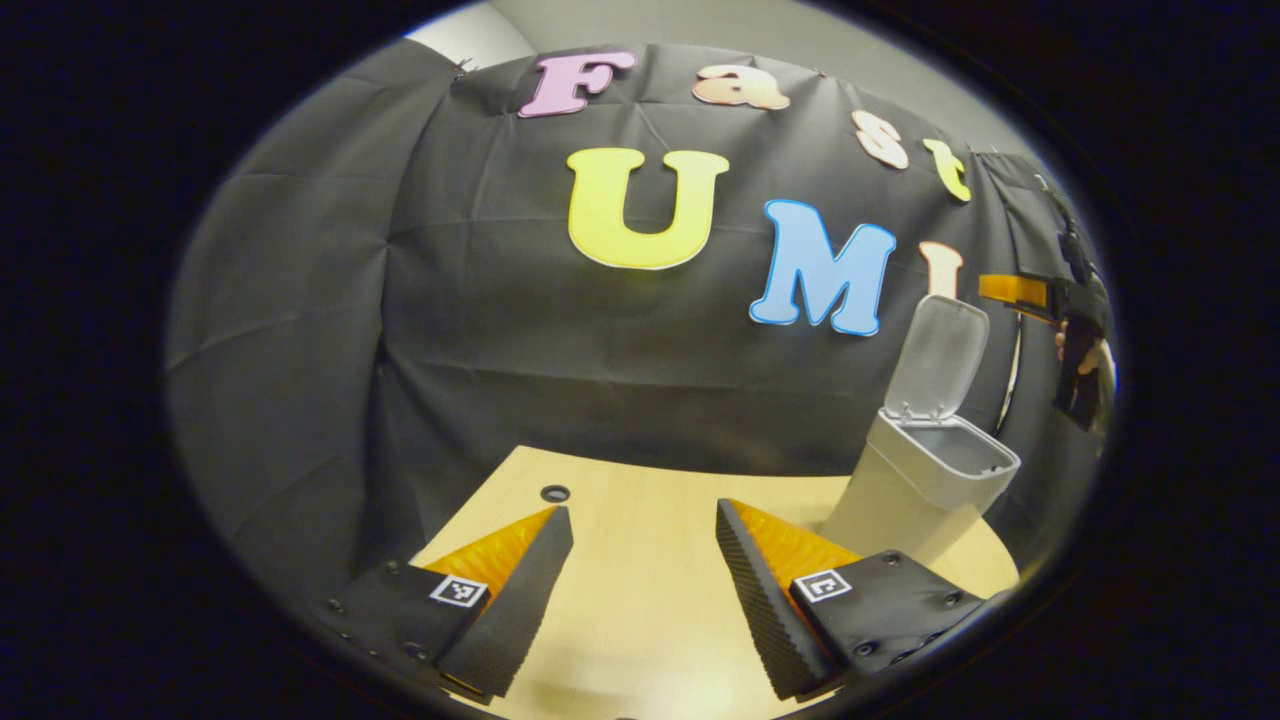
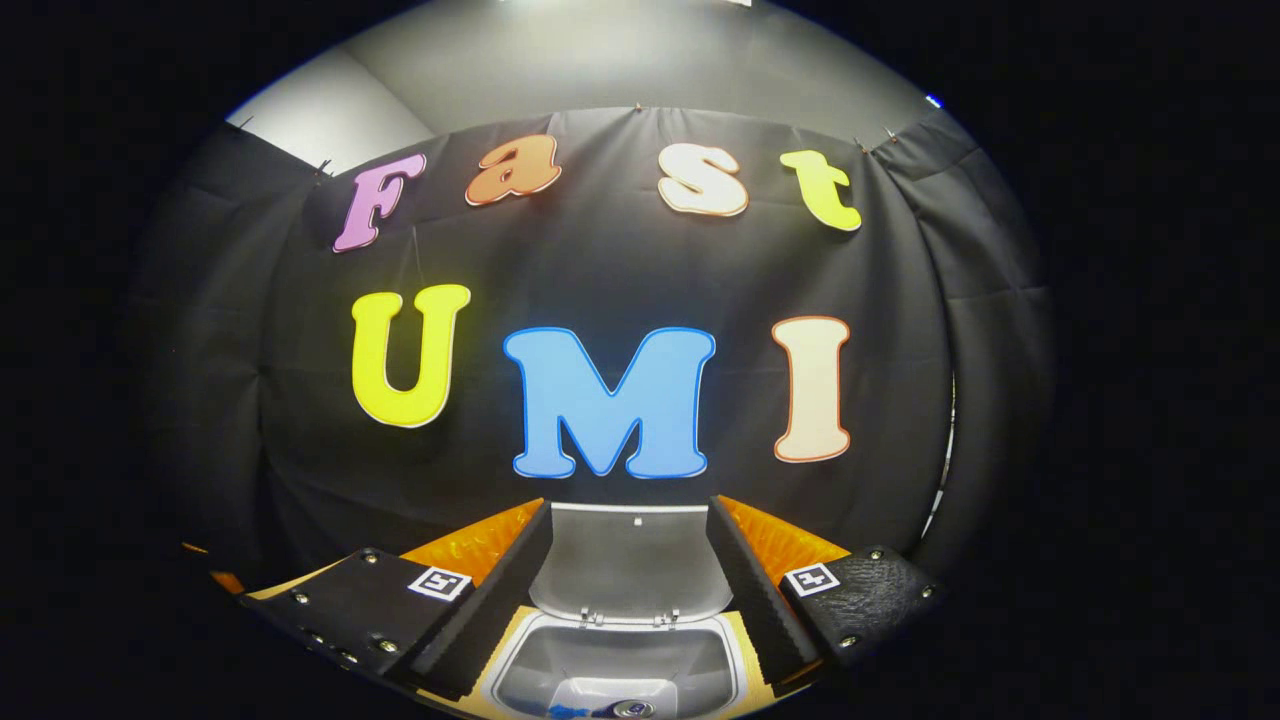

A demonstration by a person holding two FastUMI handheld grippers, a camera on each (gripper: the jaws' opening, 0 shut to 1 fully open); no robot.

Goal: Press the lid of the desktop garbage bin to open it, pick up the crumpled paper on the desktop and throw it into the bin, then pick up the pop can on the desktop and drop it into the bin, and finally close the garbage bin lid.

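Jaws wide apart on the left gripper (image 1: 640, 590), nothing between them but bare pale-wood worktop (image 1: 640, 620), and they hover low over it, pointing toward the booth's black cloth wall. Each finger carries a small square black-and-white marker near its base; it is a coded pattern, not writing that can be read. A small round hole (image 1: 555, 493) sits in the worktop just ahead of the left finger.

Out to the right of those jaws stands the garbage bin (image 1: 915, 490), upright on the worktop, its lid (image 1: 938, 355) flipped up and leaning back, the mouth open. No brand or label can be made out on it. Beyond the bin, high and well apart from the worktop, the right gripper (image 1: 1010, 290) shows at the edge of the left gripper view, a hand (image 1: 1090, 365) wrapped around its grip; its tips point toward the raised lid.

Over to the right gripper view: jaws released here too on the right gripper (image 2: 630, 590), spread wide and empty, held straight above the bin's open mouth with the raised lid (image 2: 630, 560) framed between the fingers. Down inside the garbage bin (image 2: 620, 665), at the bottom, lies the pop can (image 2: 633, 709), its silver top facing up. Just beside it is a scrap of blue, too small to tell what it is.
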